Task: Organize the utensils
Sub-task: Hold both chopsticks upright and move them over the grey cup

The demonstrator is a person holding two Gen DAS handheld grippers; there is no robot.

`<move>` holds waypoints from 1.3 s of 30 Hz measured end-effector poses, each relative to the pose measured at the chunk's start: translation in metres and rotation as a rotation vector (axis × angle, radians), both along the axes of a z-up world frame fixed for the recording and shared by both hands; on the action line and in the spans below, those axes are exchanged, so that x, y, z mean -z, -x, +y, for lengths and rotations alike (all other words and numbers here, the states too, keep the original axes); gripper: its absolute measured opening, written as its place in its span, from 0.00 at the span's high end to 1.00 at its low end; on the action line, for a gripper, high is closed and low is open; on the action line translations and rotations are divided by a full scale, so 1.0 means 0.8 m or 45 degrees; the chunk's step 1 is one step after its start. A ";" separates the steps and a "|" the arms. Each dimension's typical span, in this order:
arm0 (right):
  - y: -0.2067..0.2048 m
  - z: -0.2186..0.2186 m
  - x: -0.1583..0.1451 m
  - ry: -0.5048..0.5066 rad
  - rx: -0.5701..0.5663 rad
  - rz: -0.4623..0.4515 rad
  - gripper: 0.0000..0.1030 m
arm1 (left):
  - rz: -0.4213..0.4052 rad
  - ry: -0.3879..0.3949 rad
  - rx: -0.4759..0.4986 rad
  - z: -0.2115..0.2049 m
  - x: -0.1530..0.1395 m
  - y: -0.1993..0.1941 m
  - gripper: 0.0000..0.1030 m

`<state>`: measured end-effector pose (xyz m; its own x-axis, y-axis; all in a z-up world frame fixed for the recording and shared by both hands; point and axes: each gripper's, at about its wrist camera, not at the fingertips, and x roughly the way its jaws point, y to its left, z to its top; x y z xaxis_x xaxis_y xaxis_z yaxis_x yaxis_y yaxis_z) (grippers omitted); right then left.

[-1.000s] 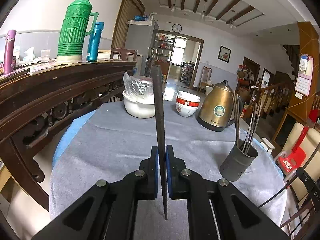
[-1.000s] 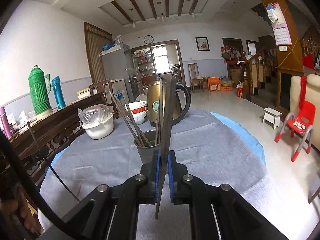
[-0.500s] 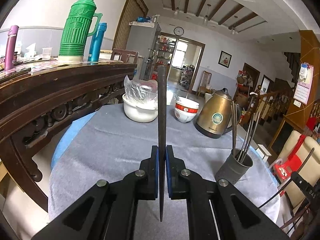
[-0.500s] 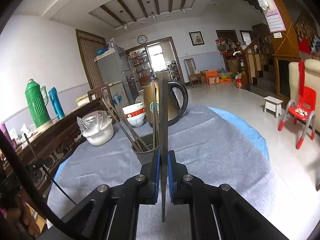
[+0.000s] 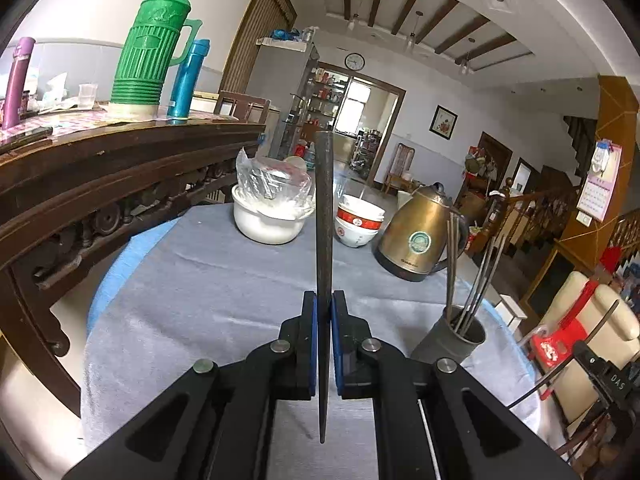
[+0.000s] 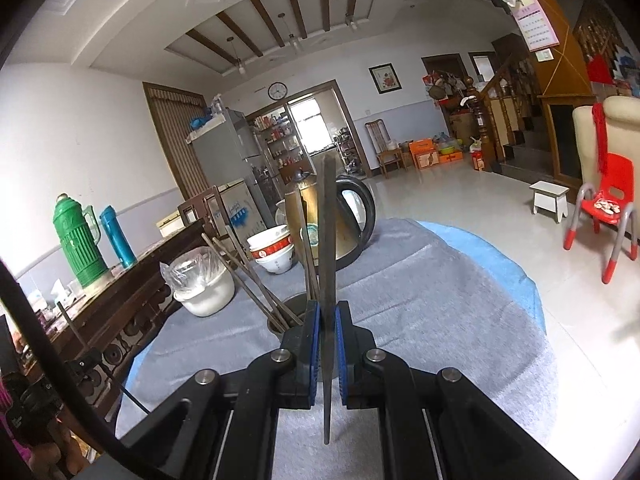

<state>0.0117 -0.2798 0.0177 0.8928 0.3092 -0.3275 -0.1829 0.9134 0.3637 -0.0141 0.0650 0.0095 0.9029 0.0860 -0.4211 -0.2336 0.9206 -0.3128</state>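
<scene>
A dark chopstick (image 5: 323, 216) stands upright in my left gripper (image 5: 323, 308), whose blue pads are shut on it. To its right on the grey cloth stands a grey utensil cup (image 5: 452, 338) holding several dark chopsticks (image 5: 474, 276). In the right wrist view my right gripper (image 6: 327, 318) is shut on another dark chopstick (image 6: 329, 236), held nearly upright. The same grey cup (image 6: 289, 314) sits just beyond these fingers and slightly left, its chopsticks (image 6: 248, 276) leaning left; most of the cup is hidden by the gripper.
On the round table (image 5: 200, 280) with its grey cloth stand a brass kettle (image 5: 418, 236), stacked red-and-white bowls (image 5: 358, 220) and a white pot under a plastic bag (image 5: 272, 208). A dark wooden sideboard (image 5: 100, 168) with green and blue flasks borders the left. A red child's chair (image 6: 608, 216) stands on the floor.
The right gripper rolled, so its chopstick went from leaning right to nearly upright, and it moved closer over the cup. The left chopstick also straightened from a slight left lean.
</scene>
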 end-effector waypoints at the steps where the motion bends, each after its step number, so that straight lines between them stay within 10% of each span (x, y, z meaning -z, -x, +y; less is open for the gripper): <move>1: 0.000 -0.001 -0.001 -0.007 -0.005 -0.001 0.92 | 0.003 0.005 0.002 -0.001 -0.001 -0.001 0.93; 39: -0.025 0.008 -0.032 -0.084 -0.078 -0.028 0.92 | 0.013 0.140 0.060 0.000 -0.013 -0.030 0.93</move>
<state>0.0321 -0.2735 0.0433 0.8785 0.3835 -0.2848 -0.2461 0.8744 0.4182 0.0097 0.0649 0.0196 0.9003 -0.0041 -0.4352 -0.1943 0.8909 -0.4105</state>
